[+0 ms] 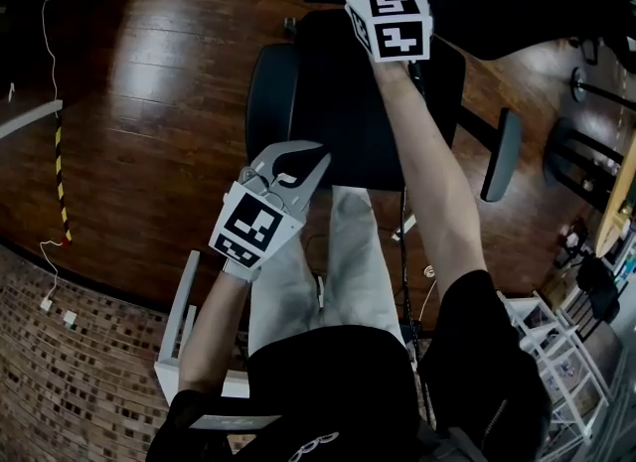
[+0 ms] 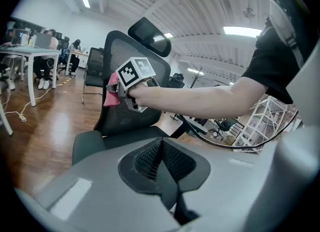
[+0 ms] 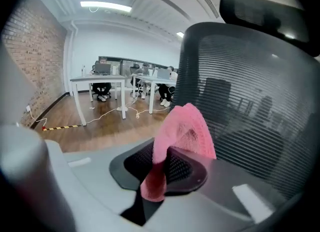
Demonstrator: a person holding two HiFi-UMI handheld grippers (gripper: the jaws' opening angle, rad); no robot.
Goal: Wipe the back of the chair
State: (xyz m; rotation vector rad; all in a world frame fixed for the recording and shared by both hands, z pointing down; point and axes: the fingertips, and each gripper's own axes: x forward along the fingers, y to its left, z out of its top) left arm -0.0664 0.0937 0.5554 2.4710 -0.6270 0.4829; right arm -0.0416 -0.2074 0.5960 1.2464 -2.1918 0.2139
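The black mesh chair [image 3: 240, 91] stood before the person, its back just beside the right hand-held gripper [image 3: 165, 168], whose jaws were clamped on a pink cloth [image 3: 182, 128]. The left hand-held gripper [image 2: 162, 161] was closed and empty. With only a fold pinched, dragging across the mesh might pull the cloth free.

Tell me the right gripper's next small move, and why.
Probably press the cloth onto the back and sweep across it. The right gripper is shut on the cloth, close beside the back near one edge. Whether they touch is unclear, and most of the back stretches beyond it.
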